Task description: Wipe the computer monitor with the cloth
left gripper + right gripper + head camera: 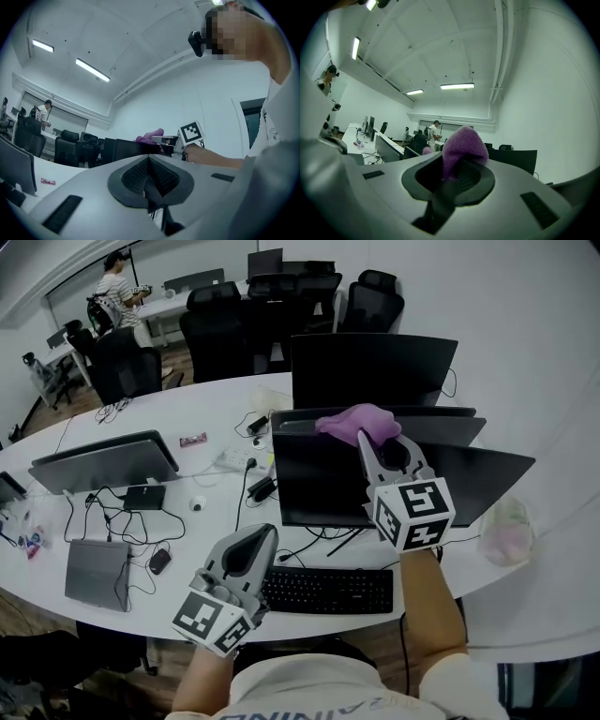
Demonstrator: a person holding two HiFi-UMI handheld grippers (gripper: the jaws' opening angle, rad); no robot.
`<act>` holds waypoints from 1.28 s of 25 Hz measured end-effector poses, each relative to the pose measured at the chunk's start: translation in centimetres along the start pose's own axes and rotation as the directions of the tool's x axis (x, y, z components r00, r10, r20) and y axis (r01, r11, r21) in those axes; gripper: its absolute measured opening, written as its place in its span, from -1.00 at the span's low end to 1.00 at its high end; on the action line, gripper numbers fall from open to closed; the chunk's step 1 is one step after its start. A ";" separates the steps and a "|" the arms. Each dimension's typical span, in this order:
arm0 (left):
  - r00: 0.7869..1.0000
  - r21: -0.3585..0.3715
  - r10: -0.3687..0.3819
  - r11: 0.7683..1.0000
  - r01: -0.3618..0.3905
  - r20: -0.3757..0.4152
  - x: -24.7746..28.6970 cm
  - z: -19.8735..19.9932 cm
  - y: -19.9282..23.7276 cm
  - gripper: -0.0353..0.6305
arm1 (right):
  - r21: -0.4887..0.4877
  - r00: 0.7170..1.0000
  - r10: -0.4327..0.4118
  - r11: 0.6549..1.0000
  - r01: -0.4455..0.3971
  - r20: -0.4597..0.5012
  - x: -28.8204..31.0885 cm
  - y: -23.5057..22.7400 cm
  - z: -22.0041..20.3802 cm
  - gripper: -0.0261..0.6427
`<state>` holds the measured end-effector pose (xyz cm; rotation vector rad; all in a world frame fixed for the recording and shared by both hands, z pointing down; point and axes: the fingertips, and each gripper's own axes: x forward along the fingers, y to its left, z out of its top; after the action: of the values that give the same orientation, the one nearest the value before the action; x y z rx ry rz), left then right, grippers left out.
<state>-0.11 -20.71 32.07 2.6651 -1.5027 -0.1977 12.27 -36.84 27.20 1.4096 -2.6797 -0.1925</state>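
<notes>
Clamping the fuzzy purple cloth (356, 420) between the jaws of my right tool (367, 439), I hold its loose wad out past the tips so that soft fabric, not hard plastic, meets the glass. The cloth sits at the top edge of the nearest black flat-panel computer monitor (319, 488), at about 12 o'clock on the panel, and seems to touch the rim. I judge this a starting spot, since strokes from the top can work downward over the dark screen.

My left tool (255, 538) has its jaws together on nothing. It hangs low at 7 o'clock from the monitor, over the near edge of the white curved counter (216, 409), just left of the black keyboard (328, 590). Parked there, it stays clear of the screen and the cables.
</notes>
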 end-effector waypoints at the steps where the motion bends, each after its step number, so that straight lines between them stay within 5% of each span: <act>1: 1.000 0.001 -0.005 1.000 0.005 0.000 0.5 -0.1 -0.6 -0.88 | -0.004 1.000 -0.004 1.000 0.004 -0.001 -0.4 -0.7 -0.1 -0.73; 32: 0.990 0.033 -0.133 0.990 0.135 -0.042 11.5 -3.8 -14.8 -0.88 | -0.023 0.980 -0.199 0.980 0.199 0.010 -11.5 -20.1 -3.7 -0.73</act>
<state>18.81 -22.87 33.04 2.7827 -1.3294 -0.1252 35.68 -38.87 27.19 1.6717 -2.5303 -0.2458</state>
